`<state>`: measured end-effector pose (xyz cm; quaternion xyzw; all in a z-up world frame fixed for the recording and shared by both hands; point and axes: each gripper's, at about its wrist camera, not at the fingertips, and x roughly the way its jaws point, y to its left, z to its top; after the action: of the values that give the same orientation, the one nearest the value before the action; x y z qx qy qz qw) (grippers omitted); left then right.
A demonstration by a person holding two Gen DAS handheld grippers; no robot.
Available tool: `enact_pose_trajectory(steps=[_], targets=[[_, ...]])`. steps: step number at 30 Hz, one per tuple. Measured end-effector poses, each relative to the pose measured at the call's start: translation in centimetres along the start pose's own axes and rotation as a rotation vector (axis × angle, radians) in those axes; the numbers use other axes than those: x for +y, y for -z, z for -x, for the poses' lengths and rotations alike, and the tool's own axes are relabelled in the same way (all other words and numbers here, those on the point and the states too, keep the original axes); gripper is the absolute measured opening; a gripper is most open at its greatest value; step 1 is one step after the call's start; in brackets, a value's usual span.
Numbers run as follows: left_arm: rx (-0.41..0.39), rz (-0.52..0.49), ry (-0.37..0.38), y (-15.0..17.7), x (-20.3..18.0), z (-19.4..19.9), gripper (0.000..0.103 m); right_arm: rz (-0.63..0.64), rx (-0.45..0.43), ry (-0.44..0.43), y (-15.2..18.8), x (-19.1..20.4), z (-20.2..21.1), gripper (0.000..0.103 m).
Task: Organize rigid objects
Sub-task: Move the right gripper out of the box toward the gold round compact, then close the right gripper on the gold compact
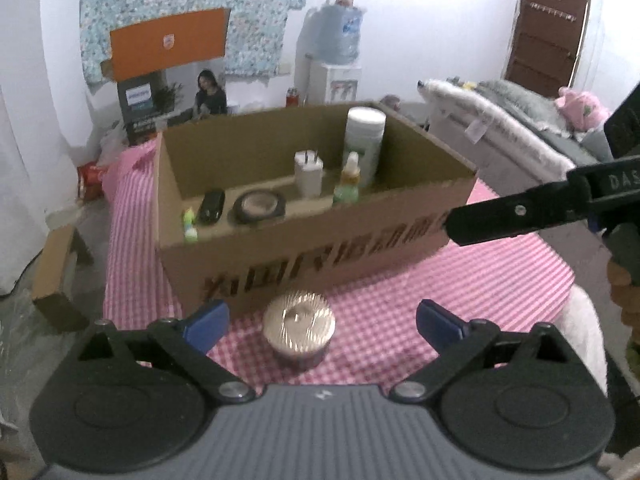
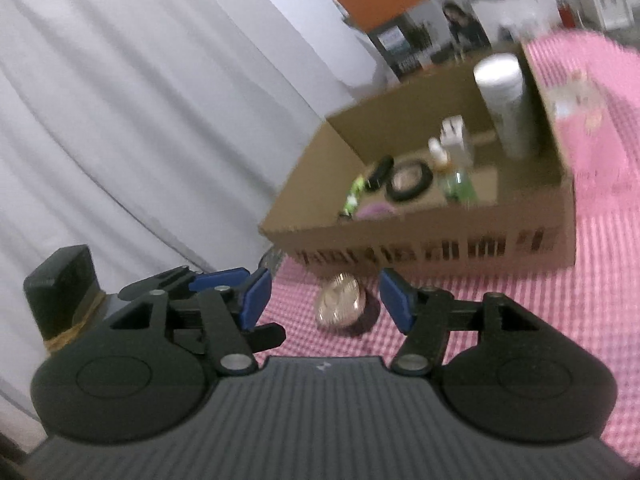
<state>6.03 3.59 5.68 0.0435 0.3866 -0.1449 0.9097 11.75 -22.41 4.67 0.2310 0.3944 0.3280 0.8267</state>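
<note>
In the left wrist view, the left tool [image 1: 322, 322] sits at the bottom of the frame, its blue fingers spread wide and gripping nothing. A gold-lidded jar [image 1: 299, 330] stands between them on the pink checked counter [image 1: 480, 300]. The cardboard box [image 1: 304, 252] fills mid-frame, holding a charger [image 1: 308, 174] and white canister [image 1: 364, 140]. The right tool [image 2: 324, 300] stands partly open and empty.

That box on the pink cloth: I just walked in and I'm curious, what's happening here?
A person with tongs in each hand is sorting small items into the box. A bottle, charger, dropper and compact are already inside. A gold-lidded jar sits outside on the cloth, between the open left tongs. The right tongs are open and empty too.
</note>
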Motion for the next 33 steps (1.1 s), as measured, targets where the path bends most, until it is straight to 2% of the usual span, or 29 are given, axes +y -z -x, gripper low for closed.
enact_pose_trajectory(steps=[7,11,15,20,25,30,33], targets=[[0.035,-0.039,-0.036,1.8,-0.2,-2.6,0.101,-0.047,0.069,0.011,1.2,-1.2,-3.7,0.060],[0.054,-0.084,-0.079,2.3,-0.5,-4.5,0.101,-0.052,0.106,0.009,1.0,-1.4,-6.2,0.059],[0.054,-0.090,-0.082,2.4,-0.4,-6.1,0.100,-0.052,0.140,0.011,0.6,-1.7,-8.9,0.056],[0.076,-0.084,-0.080,2.5,-0.1,-8.0,0.089,-0.044,0.174,0.033,0.4,-1.9,-11.6,0.047],[0.099,-0.038,-0.066,2.5,0.5,-9.0,0.067,-0.047,0.211,0.019,0.4,-2.4,-13.1,0.036],[0.097,-0.001,-0.081,2.3,1.0,-9.5,0.058,-0.059,0.217,-0.026,0.5,-2.8,-13.6,0.031],[0.091,0.025,-0.079,2.2,1.2,-9.5,0.057,-0.049,0.215,-0.033,0.5,-2.7,-13.7,0.031]])
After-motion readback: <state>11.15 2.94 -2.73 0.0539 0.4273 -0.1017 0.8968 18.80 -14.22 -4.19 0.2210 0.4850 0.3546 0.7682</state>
